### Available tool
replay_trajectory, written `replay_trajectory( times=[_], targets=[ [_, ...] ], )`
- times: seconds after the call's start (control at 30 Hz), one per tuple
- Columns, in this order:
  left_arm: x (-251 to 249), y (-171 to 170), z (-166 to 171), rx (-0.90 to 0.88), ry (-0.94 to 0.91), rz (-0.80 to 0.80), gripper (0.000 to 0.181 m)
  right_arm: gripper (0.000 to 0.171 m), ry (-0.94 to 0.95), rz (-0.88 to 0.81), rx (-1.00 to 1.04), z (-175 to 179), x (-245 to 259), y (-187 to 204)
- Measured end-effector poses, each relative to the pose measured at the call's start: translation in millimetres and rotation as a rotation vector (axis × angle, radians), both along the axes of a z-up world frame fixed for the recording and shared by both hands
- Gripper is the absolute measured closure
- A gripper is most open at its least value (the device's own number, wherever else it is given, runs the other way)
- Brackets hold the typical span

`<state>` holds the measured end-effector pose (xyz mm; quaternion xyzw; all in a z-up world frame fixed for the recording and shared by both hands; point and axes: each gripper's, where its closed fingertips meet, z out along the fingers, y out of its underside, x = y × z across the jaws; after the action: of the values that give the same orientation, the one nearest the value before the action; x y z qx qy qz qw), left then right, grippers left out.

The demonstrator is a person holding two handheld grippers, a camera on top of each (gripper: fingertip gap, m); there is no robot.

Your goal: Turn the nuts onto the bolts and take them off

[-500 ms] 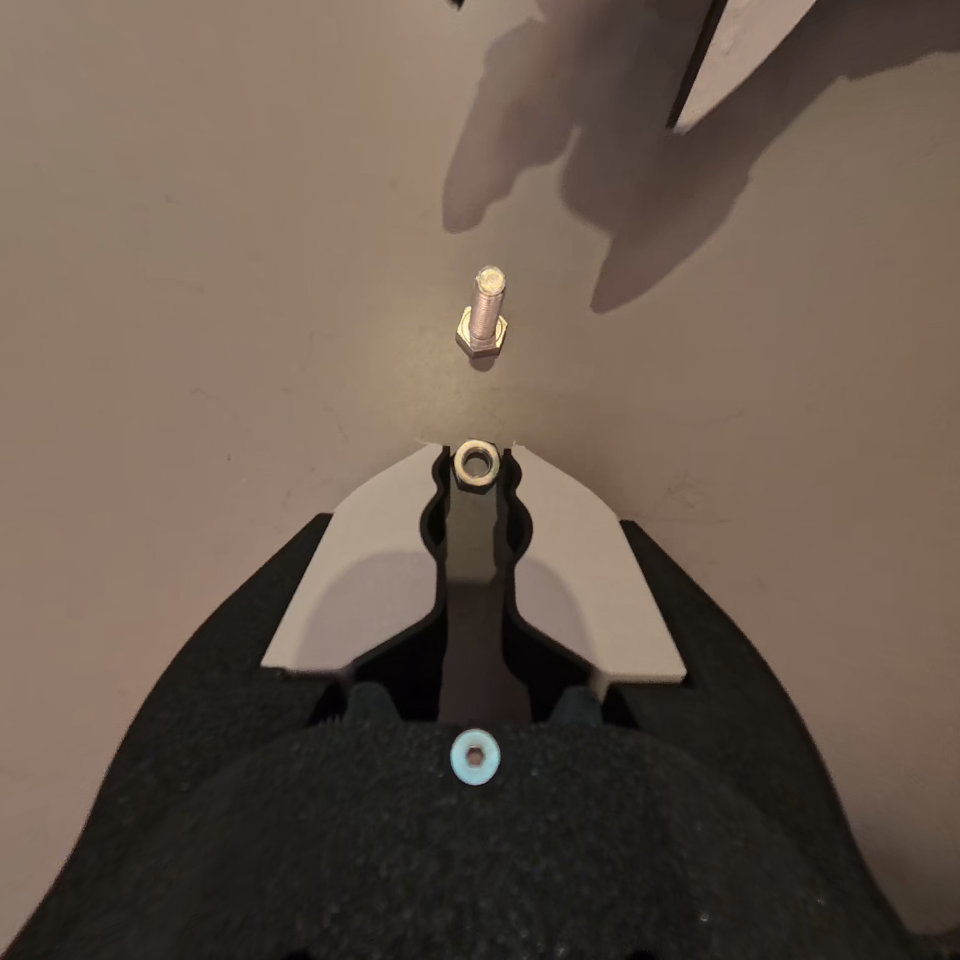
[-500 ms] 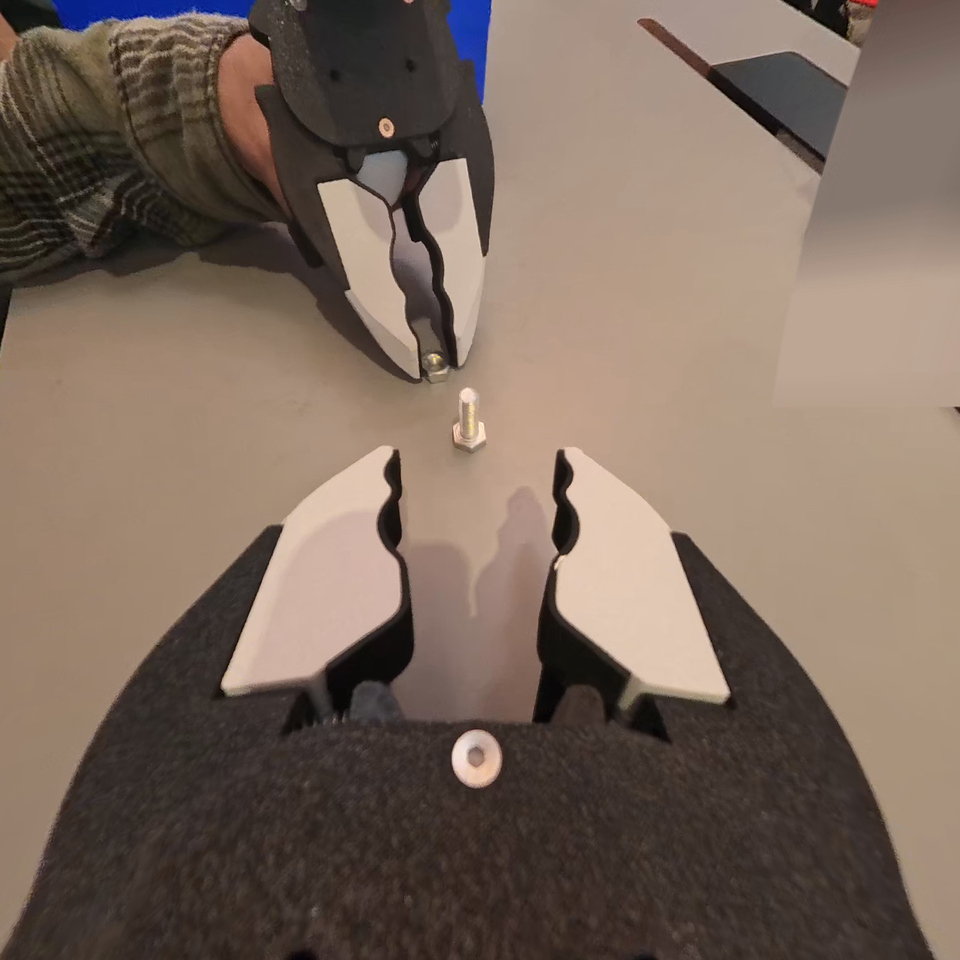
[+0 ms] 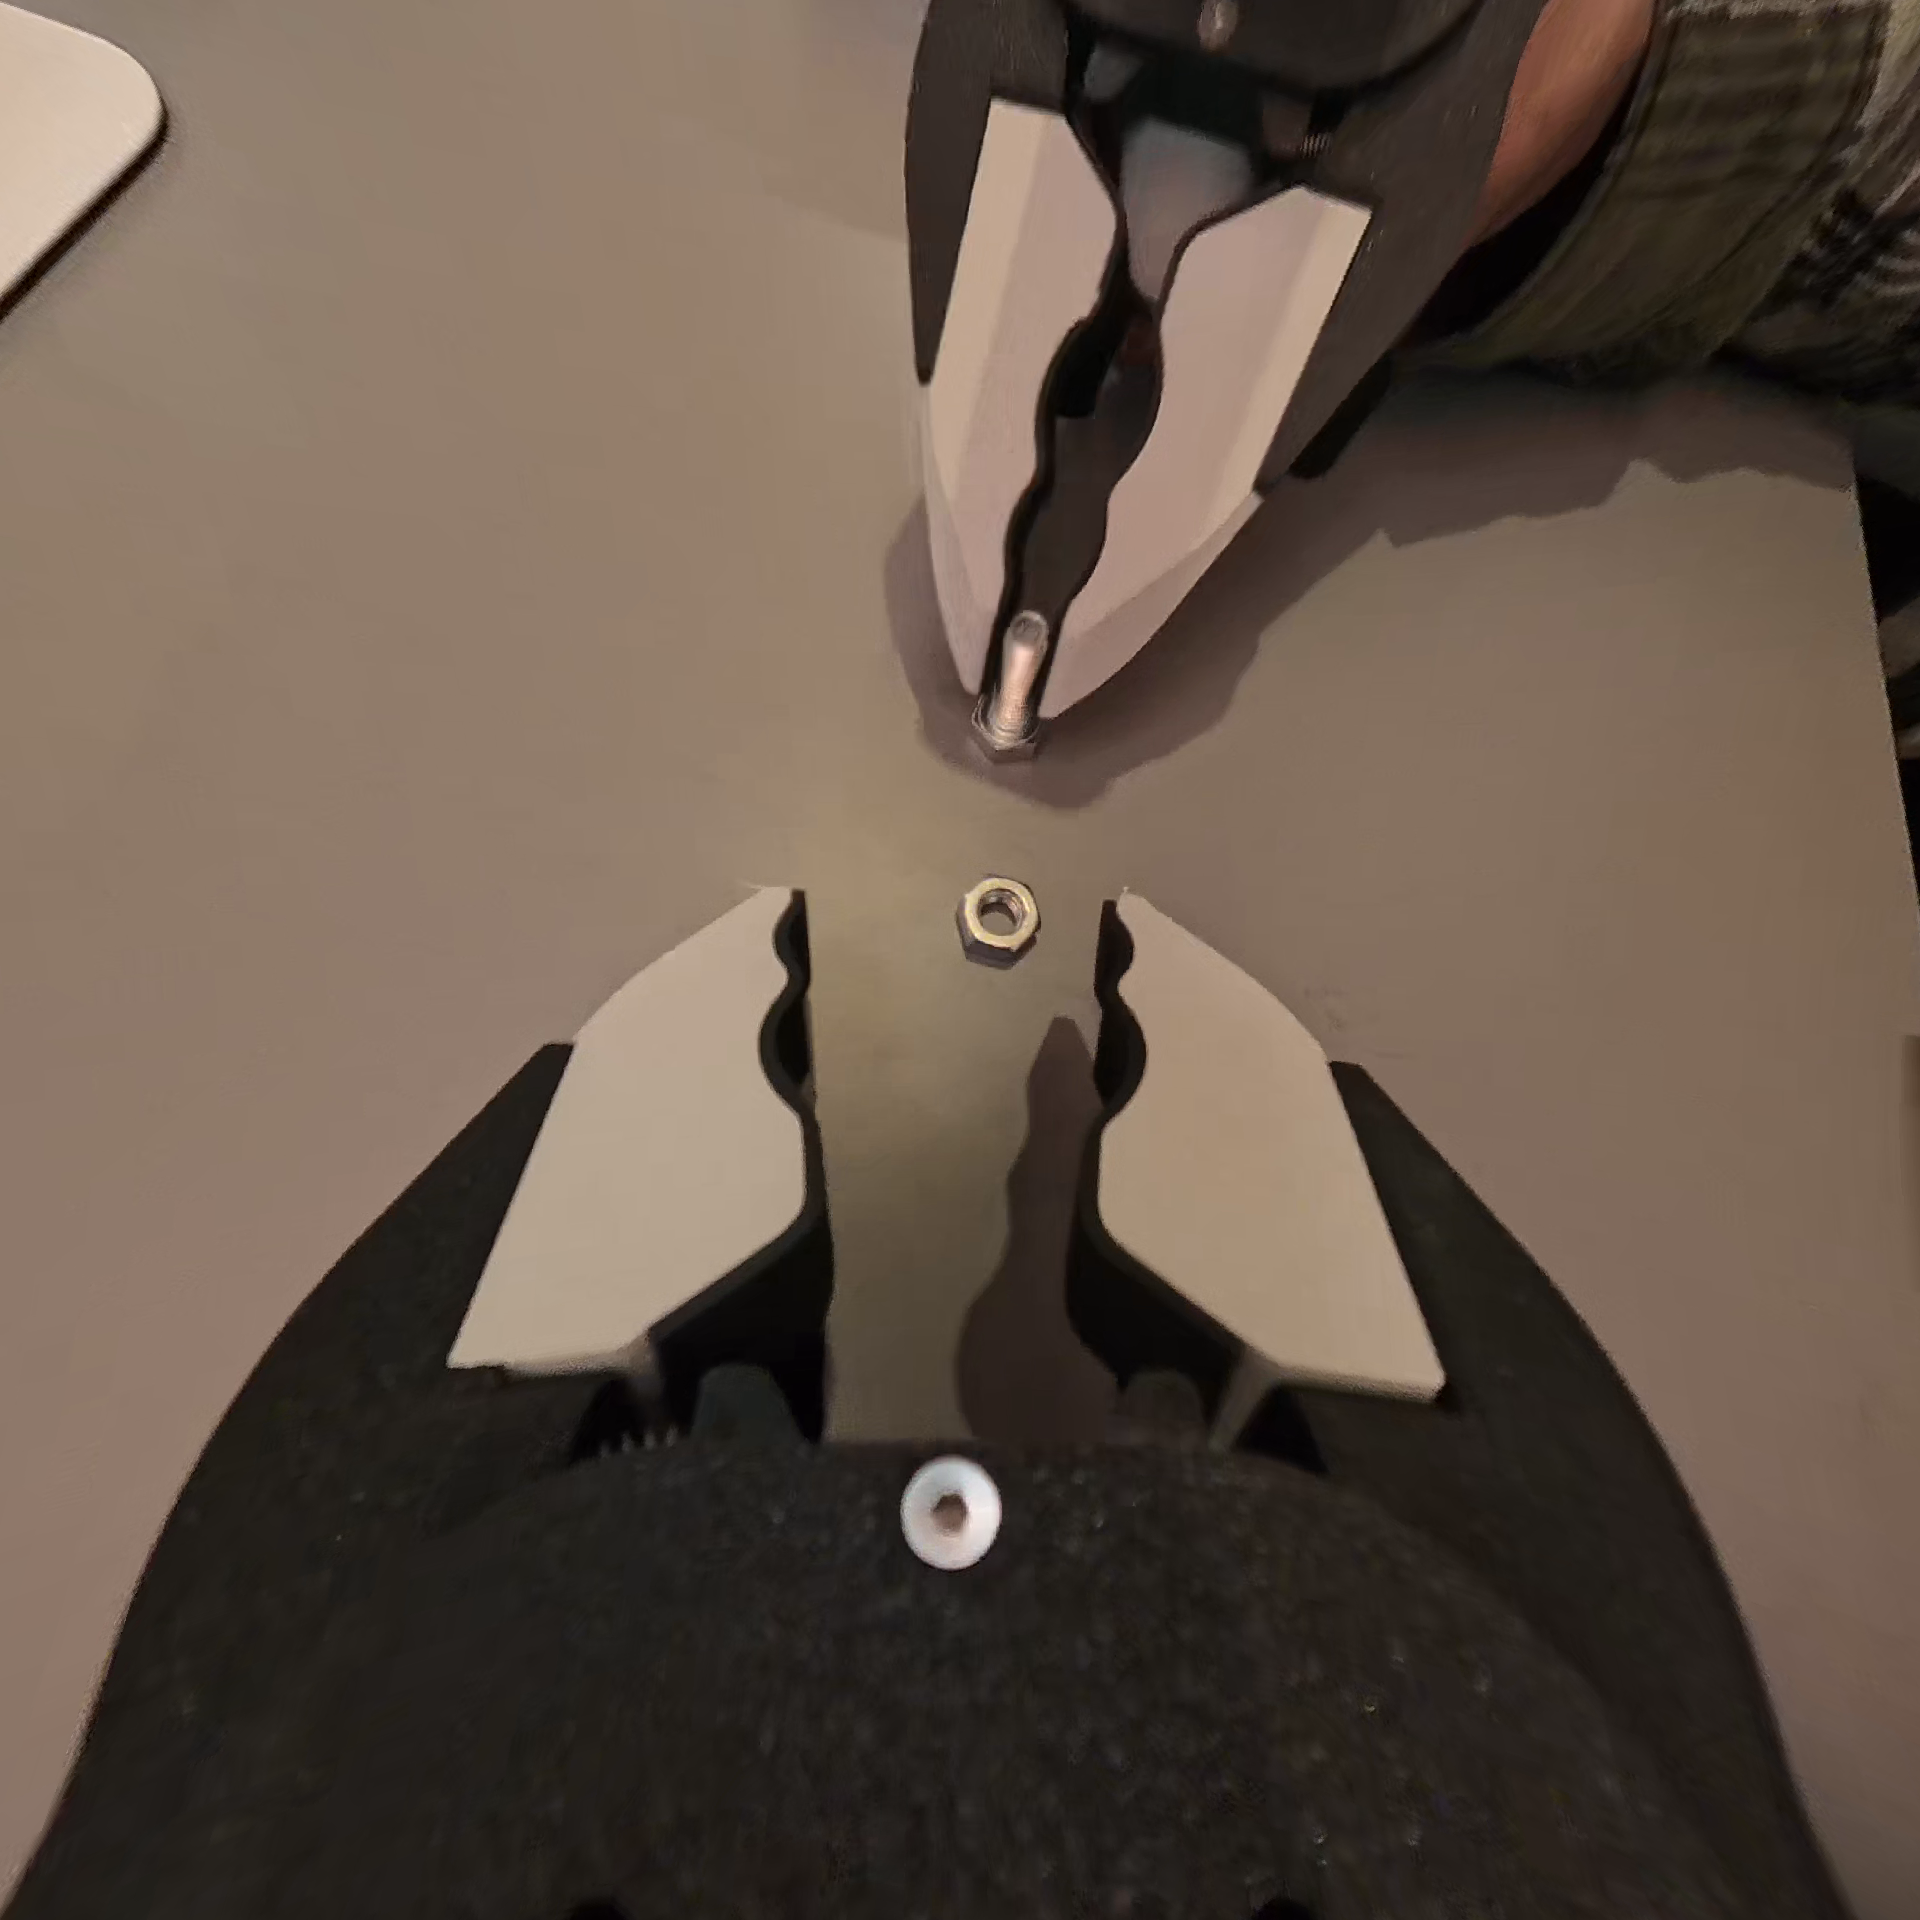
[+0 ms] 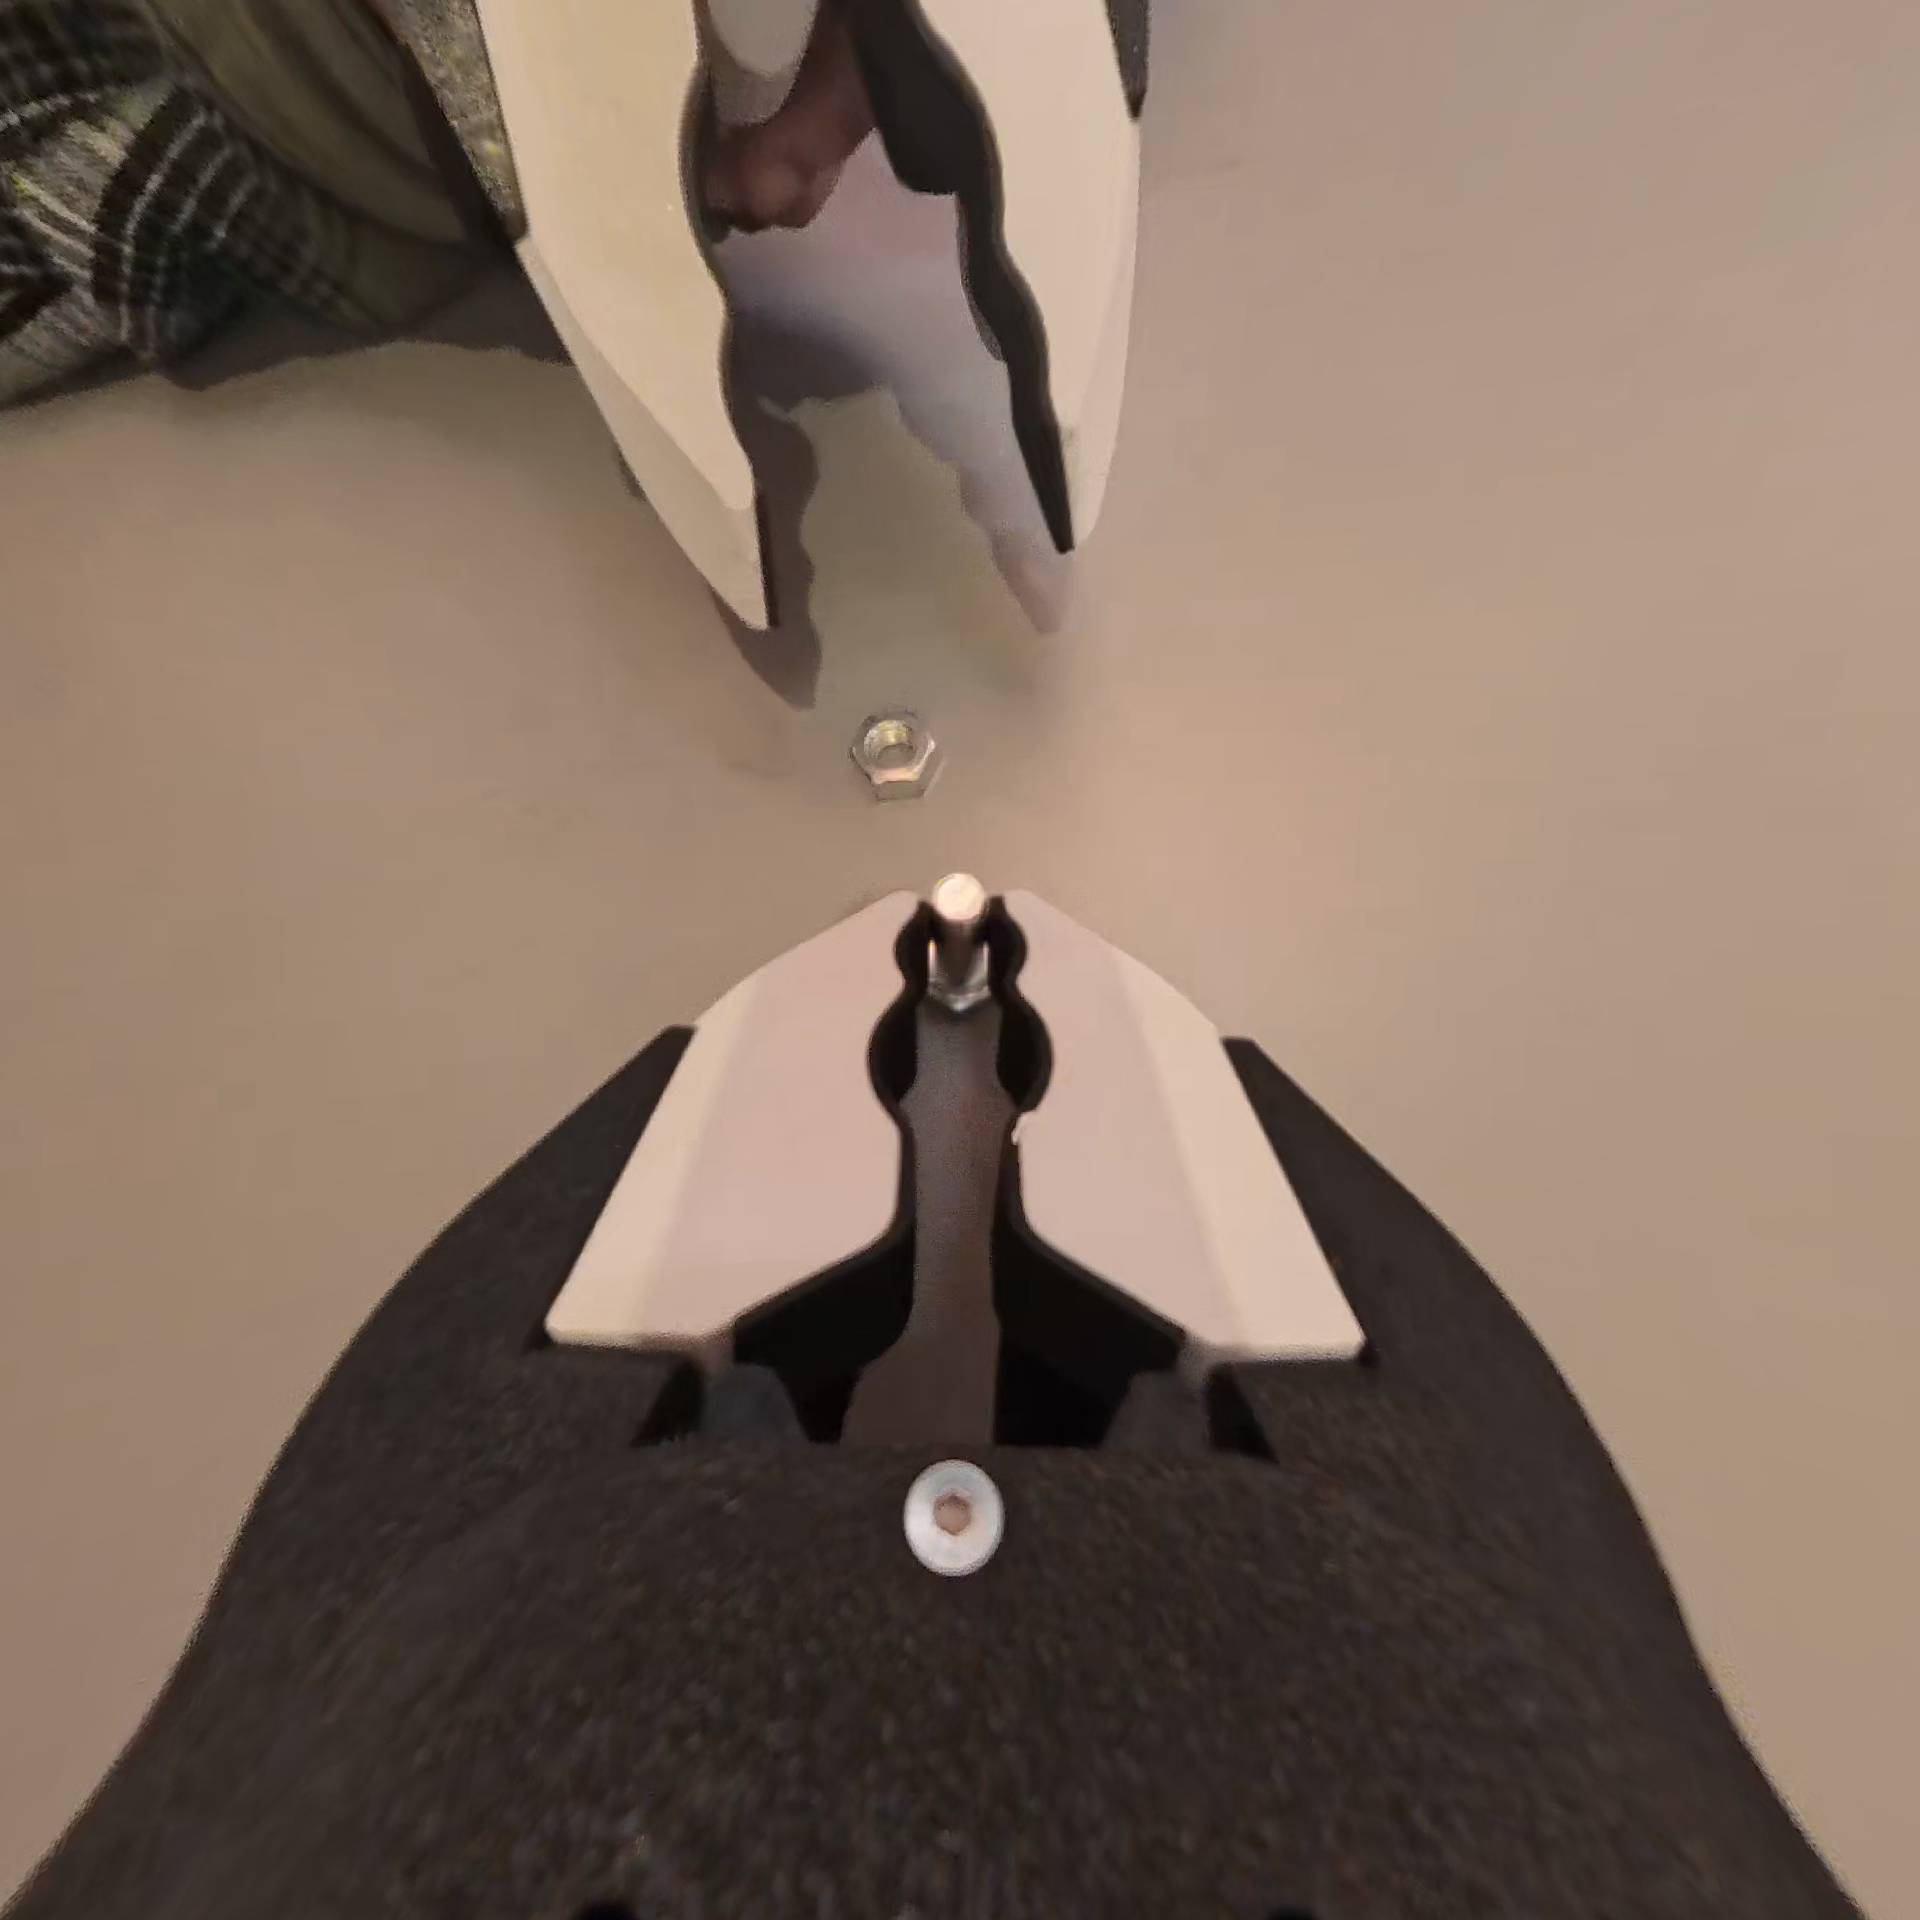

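Matte grey-beige tabletop (image 3: 416,623) forms the work surface, smooth and evenly lit. On it lies a small hexagonal metal nut (image 3: 994,921), brass-tinted, flat with its threaded bore facing up. The nut rests free, between and just ahead of the tips of the left gripper (image 3: 951,914), touching neither finger. This gripper is released: its two pale, flat-faced fingers (image 3: 665,1122) with wavy black inner edges stand well apart. Its body is black with a coarse, grainy texture and carries a round silver screw head.

Just beyond the nut, a silver threaded hex-head bolt (image 3: 1013,681) stands upright, head down on the table. The right gripper (image 4: 957,914) is clenched on the bolt's shank, fingertips nearly meeting around it, and points toward the left gripper. In the right wrist view the nut (image 4: 896,755) lies between the two grippers. A plaid-patterned sleeve (image 3: 1745,208) shows behind the right gripper. A pale, rounded-corner slab (image 3: 62,156) lies at the far left edge.
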<state>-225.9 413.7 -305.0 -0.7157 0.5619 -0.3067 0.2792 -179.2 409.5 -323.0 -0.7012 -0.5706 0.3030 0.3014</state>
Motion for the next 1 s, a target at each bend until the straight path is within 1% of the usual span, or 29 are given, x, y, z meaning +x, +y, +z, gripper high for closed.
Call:
replay_trajectory(
  times=[0.03,0.13,0.2,0.33,0.43,0.57,0.67,0.8,1.0],
  targets=[
    [1,1,2,-0.001,-0.014,0.003,0.128,0.162,0.006,0.008,-0.009,0,-1,-1],
    [4,4,7,0.007,-0.058,0.021,0.129,0.162,0.017,0.001,-0.031,6,0,1],
    [9,4,13,0.011,-0.105,0.03,0.13,0.162,0.062,0.003,-0.062,25,0,0],
    [28,-2,31,0.008,-0.24,0.025,0.134,0.162,0.156,0.012,-0.086,74,-4,1],
    [41,-10,44,-0.013,-0.334,0.003,0.139,0.162,0.195,0.039,-0.107,94,-10,-3],
    [49,-19,53,-0.051,-0.4,-0.024,0.141,0.162,0.193,0.059,-0.111,95,-16,-7],
    [50,-20,53,-0.05,-0.409,-0.026,0.142,0.162,0.191,0.074,-0.121,91,-19,-10],
    [51,-23,52,-0.051,-0.401,-0.045,0.151,0.162,0.206,0.085,-0.119,93,-22,-12],
    [50,-23,54,-0.049,-0.421,-0.049,0.159,0.162,0.215,0.106,-0.119,94,-24,-14]
  ],
)
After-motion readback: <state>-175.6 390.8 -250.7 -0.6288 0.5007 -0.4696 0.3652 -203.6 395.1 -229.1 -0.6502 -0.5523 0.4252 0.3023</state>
